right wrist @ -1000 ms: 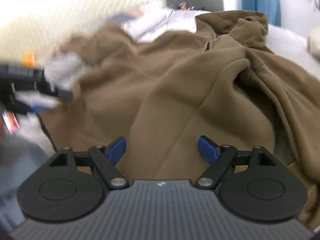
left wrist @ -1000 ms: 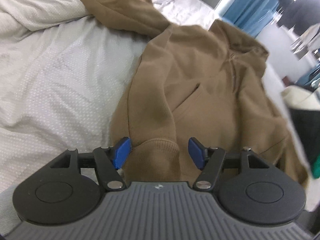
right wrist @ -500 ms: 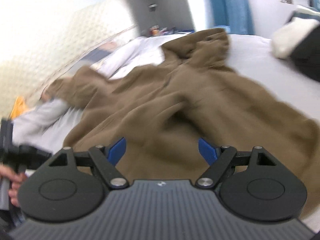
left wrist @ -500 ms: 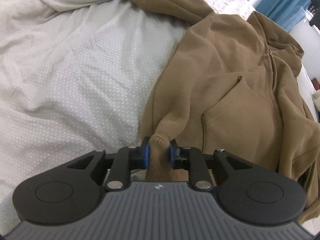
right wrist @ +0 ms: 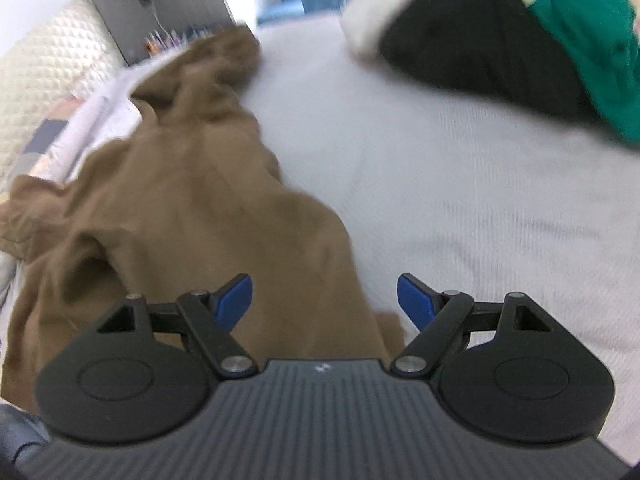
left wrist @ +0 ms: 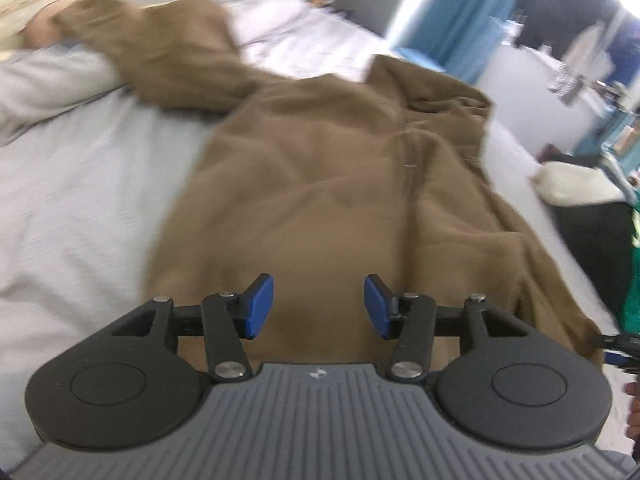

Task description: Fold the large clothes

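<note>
A brown zip hoodie (left wrist: 320, 180) lies spread on a bed, hood (left wrist: 432, 96) at the far end and one sleeve (left wrist: 160, 52) stretched out to the far left. My left gripper (left wrist: 319, 292) hovers over its near hem; its jaws are opening, and the cloth lies below them, not pinched. In the right wrist view the hoodie (right wrist: 180, 200) fills the left half. My right gripper (right wrist: 324, 288) stands open above its right edge, with fabric under the left finger and bare sheet under the right one.
The light grey bed sheet (right wrist: 460, 200) surrounds the hoodie. A black garment (right wrist: 480, 40) and a green one (right wrist: 580, 20) are piled at the far right of the bed. A cream quilted headboard (right wrist: 48, 64) stands at the far left. A person's hand (left wrist: 632, 400) shows at the right edge.
My left gripper pinched the hoodie's ribbed hem half a second ago, then let it go and pulled back. My right gripper swept right, from over the body to the hoodie's right edge.
</note>
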{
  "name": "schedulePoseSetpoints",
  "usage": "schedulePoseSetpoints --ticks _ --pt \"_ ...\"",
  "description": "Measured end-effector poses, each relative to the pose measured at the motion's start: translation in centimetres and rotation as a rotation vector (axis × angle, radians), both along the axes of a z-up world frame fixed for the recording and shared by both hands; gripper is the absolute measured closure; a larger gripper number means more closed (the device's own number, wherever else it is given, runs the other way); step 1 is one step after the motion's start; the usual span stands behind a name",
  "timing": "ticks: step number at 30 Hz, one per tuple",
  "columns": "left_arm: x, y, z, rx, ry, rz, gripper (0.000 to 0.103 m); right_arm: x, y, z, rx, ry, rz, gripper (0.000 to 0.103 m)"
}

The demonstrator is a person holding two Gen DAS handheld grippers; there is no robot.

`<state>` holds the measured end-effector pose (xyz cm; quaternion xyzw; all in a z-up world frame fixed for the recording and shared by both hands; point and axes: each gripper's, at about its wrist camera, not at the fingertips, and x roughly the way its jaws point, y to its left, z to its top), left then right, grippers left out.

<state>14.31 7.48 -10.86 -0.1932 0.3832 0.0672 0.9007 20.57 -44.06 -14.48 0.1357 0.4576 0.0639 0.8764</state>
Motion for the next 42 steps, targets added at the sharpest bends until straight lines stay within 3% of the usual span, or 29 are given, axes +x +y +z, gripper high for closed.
schedulePoseSetpoints --ticks 4,7,9,11,13,19,23,26,29,33,37,42 --pt "2.9 -3.6 -1.9 -0.014 -0.014 -0.086 0.047 0.7 -0.6 -3.1 0.034 0.100 0.013 0.022" --pt "4.1 -4.9 -4.2 -0.010 -0.033 -0.104 0.047 1.0 -0.8 -4.6 0.059 0.148 0.035 0.033" --pt "4.3 -5.1 -5.5 -0.038 -0.039 -0.120 0.047 1.1 -0.8 -4.6 0.048 0.143 0.035 0.046" --pt "4.3 -5.1 -6.0 -0.045 -0.057 -0.130 0.047 1.1 -0.9 -3.9 0.038 0.120 0.040 0.081" --pt "4.4 -4.9 -6.0 -0.059 -0.075 -0.140 0.047 1.1 -1.5 -2.5 0.047 0.091 0.035 0.087" --pt "4.4 -3.9 -5.6 -0.122 -0.150 -0.147 0.047 1.8 -3.8 6.0 -0.006 -0.126 -0.003 0.090" --pt "4.2 -4.4 -5.3 -0.142 -0.200 -0.202 0.045 4.2 -4.9 11.5 -0.118 -0.244 -0.024 0.090" --pt "4.2 -5.1 -5.1 -0.146 -0.239 -0.255 0.042 7.5 -6.1 14.2 -0.203 -0.292 -0.064 0.090" --pt "4.1 -5.7 -5.0 -0.174 -0.276 -0.320 0.042 11.0 -7.3 14.9 -0.283 -0.310 -0.112 0.090" --pt "4.6 -6.6 -5.5 -0.213 -0.291 -0.392 0.042 15.4 -8.7 12.4 -0.337 -0.266 -0.170 0.090" --pt "6.1 -6.9 -7.5 -0.174 -0.205 -0.384 0.042 18.5 -9.4 5.9 -0.366 -0.184 -0.196 0.089" --pt "8.0 -7.3 -9.9 -0.208 -0.123 -0.400 0.042 18.5 -12.3 -0.4 -0.247 -0.117 -0.259 0.085"
